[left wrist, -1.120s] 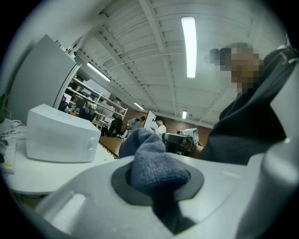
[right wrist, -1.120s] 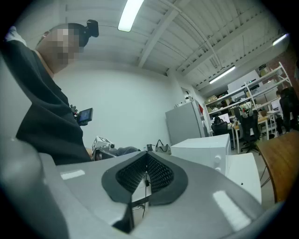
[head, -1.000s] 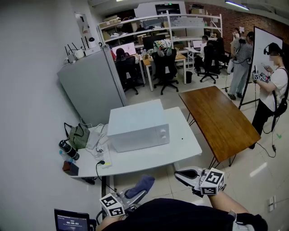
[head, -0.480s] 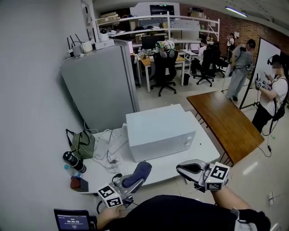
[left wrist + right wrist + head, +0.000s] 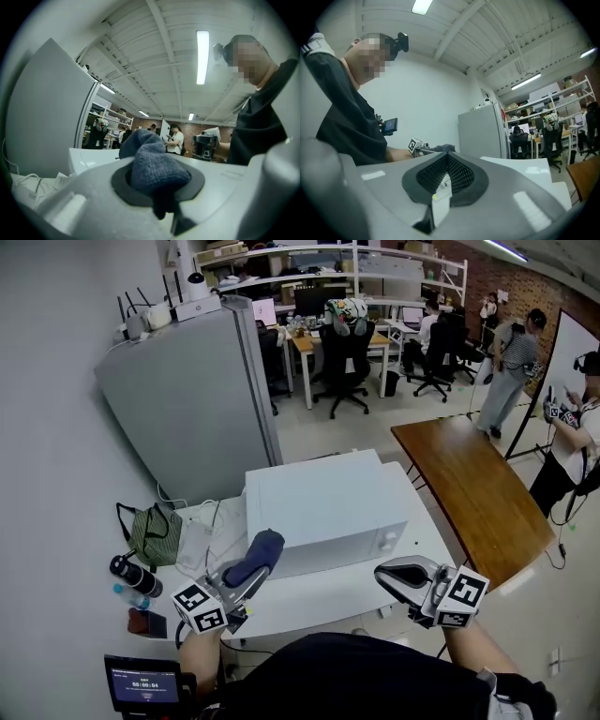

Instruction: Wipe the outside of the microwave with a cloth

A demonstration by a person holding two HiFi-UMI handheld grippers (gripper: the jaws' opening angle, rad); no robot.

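Left gripper [image 5: 242,575] is clamped tight on the blue cloth [image 5: 256,556], which bunches up out of its jaws. White microwave [image 5: 323,507] sits right ahead of it on the table [image 5: 309,592]; the cloth's tip is up by the front left corner, can't tell if it's touching. Right gripper [image 5: 405,575] has its jaws closed with nothing in them, hanging near the microwave's front right, clear of it.
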